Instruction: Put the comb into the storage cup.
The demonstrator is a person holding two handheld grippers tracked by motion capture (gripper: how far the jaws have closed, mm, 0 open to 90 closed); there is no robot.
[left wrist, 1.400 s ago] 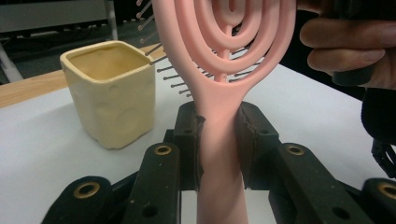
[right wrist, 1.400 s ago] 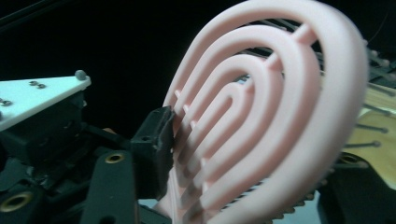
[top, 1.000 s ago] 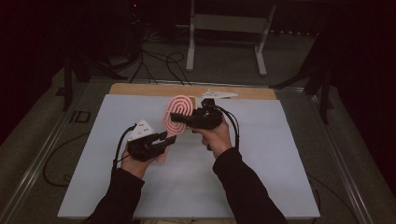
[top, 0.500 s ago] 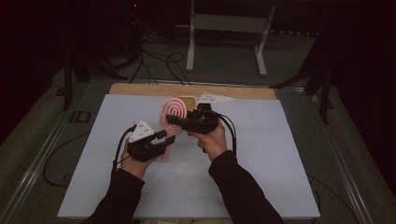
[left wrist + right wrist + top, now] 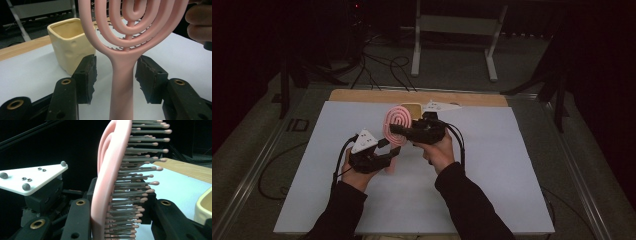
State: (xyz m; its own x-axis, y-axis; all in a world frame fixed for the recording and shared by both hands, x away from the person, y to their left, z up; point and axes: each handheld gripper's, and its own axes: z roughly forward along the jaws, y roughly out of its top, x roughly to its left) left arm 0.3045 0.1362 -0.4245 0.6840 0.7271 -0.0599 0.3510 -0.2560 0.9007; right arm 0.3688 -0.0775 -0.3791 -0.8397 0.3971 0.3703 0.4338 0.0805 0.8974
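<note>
Above the table, the right gripper (image 5: 396,128) clamps the pink hairbrush (image 5: 396,123); the left gripper (image 5: 391,152) stands released around its handle.

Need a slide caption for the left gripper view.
Pink hairbrush handle standing between the open left gripper's fingers, cream cup behind.

The brush (image 5: 396,123) stands upright over the sheet (image 5: 492,165) between the left gripper (image 5: 388,156) below and the right gripper (image 5: 398,131) beside its head. The cup (image 5: 414,108) sits just behind it.
</note>
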